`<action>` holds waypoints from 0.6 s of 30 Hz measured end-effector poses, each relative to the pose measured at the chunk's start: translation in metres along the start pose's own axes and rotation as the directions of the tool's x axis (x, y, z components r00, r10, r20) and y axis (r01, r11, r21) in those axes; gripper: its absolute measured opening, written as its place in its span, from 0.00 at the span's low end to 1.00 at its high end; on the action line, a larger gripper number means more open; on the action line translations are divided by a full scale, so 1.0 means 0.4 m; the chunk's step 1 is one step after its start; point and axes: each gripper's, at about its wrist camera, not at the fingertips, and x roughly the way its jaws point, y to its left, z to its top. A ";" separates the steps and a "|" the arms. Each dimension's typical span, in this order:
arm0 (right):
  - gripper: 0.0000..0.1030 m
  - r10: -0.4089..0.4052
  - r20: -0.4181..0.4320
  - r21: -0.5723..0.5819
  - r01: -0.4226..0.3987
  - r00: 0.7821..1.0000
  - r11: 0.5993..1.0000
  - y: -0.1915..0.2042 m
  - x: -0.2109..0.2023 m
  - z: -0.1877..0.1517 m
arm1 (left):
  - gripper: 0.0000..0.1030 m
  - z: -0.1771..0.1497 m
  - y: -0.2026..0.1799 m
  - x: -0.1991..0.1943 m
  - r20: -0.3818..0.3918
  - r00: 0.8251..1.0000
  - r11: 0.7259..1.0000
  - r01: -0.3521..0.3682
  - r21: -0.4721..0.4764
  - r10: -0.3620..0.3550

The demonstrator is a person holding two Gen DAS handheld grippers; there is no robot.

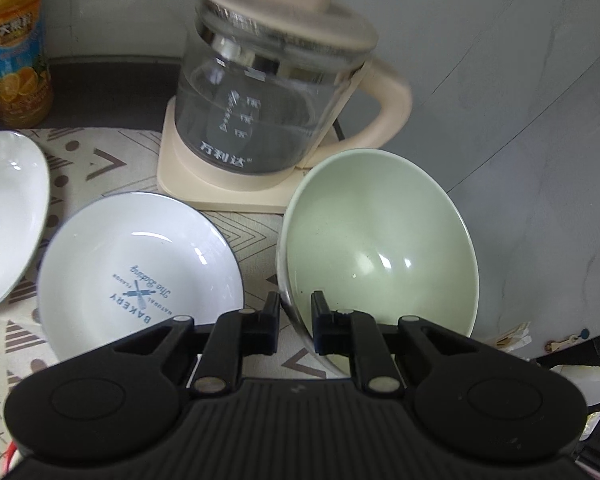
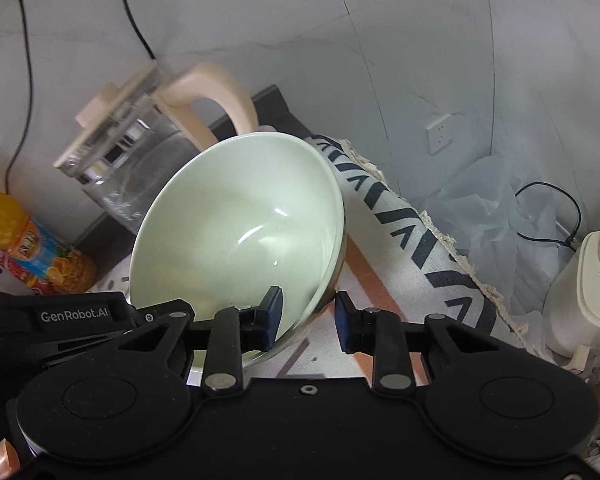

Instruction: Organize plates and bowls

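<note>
Plate [image 1: 140, 276] reads "BAKERY"; left gripper [image 2: 76, 314], "GenRobot.AI"; kettle [image 1: 260, 100] possibly "万利达".

Each view is taken from a wrist, looking steeply down along its fingers at close range. The left view is aimed at the kettle [image 1: 276, 92] and plates [image 1: 140, 272]; the right is turned toward the wall corner. The green bowl [image 1: 380, 240] [image 2: 240, 224], kettle [image 2: 132, 152] and bottle [image 1: 16, 60] [image 2: 32, 248] are shared.

The bowl [image 1: 380, 248] is pale green inside; the plate [image 1: 140, 272] is white with a dark rim and blue bakery lettering; the kettle [image 1: 268, 92] is clear glass with cream lid, handle and base. The cloth [image 2: 412, 232] is off-white with dark chevrons; the bottle [image 1: 16, 60] is orange with a blue label.
</note>
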 end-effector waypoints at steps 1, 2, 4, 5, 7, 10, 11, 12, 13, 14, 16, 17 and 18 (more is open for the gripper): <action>0.27 0.006 0.006 -0.002 -0.006 1.000 1.000 0.005 -0.011 -0.002 | 0.14 -0.003 0.002 -0.016 0.007 1.000 1.000 0.004 0.000 -0.004; 0.27 0.010 0.011 -0.004 -0.010 1.000 1.000 0.010 -0.021 -0.004 | 0.14 -0.006 0.004 -0.027 0.013 1.000 1.000 0.007 0.000 -0.007; 0.27 0.017 0.022 -0.006 -0.017 1.000 1.000 0.021 -0.039 -0.009 | 0.14 -0.010 0.011 -0.045 0.023 1.000 1.000 0.010 0.000 -0.010; 0.27 0.020 0.027 -0.005 -0.020 0.999 1.000 0.027 -0.049 -0.012 | 0.14 -0.013 0.015 -0.055 0.028 1.000 1.000 0.013 0.000 -0.013; 0.27 0.022 0.038 -0.002 -0.022 0.999 1.000 0.041 -0.067 -0.020 | 0.14 -0.020 0.024 -0.078 0.035 0.999 1.000 0.020 0.003 -0.020; 0.27 0.023 0.057 0.001 -0.023 0.998 1.000 0.062 -0.096 -0.036 | 0.14 -0.031 0.038 -0.110 0.041 0.999 1.000 0.025 0.004 -0.025; 0.27 0.023 0.064 0.001 -0.023 0.998 1.000 0.069 -0.106 -0.041 | 0.14 -0.035 0.044 -0.123 0.041 0.999 1.000 0.026 0.006 -0.027; 0.27 0.024 0.070 0.001 -0.024 0.997 1.000 0.076 -0.115 -0.048 | 0.14 -0.039 0.050 -0.132 0.040 0.999 1.000 0.027 0.008 -0.028; 0.27 0.024 0.074 0.002 -0.025 0.997 1.000 0.082 -0.123 -0.054 | 0.14 -0.042 0.056 -0.141 0.039 0.999 1.000 0.028 0.011 -0.028; 0.27 0.024 0.077 0.004 -0.024 0.997 1.000 0.088 -0.130 -0.060 | 0.14 -0.046 0.060 -0.153 0.038 0.999 0.999 0.029 0.015 -0.030; 0.27 0.021 0.080 0.006 -0.022 0.997 1.000 0.101 -0.147 -0.076 | 0.14 -0.055 0.071 -0.175 0.037 0.999 0.999 0.032 0.025 -0.033; 0.27 0.019 0.081 0.008 -0.019 0.997 1.000 0.108 -0.155 -0.084 | 0.14 -0.059 0.076 -0.185 0.037 0.999 0.999 0.035 0.030 -0.036; 0.27 0.017 0.081 0.012 -0.018 0.997 1.000 0.113 -0.163 -0.093 | 0.14 -0.065 0.083 -0.196 0.037 0.999 0.999 0.037 0.035 -0.038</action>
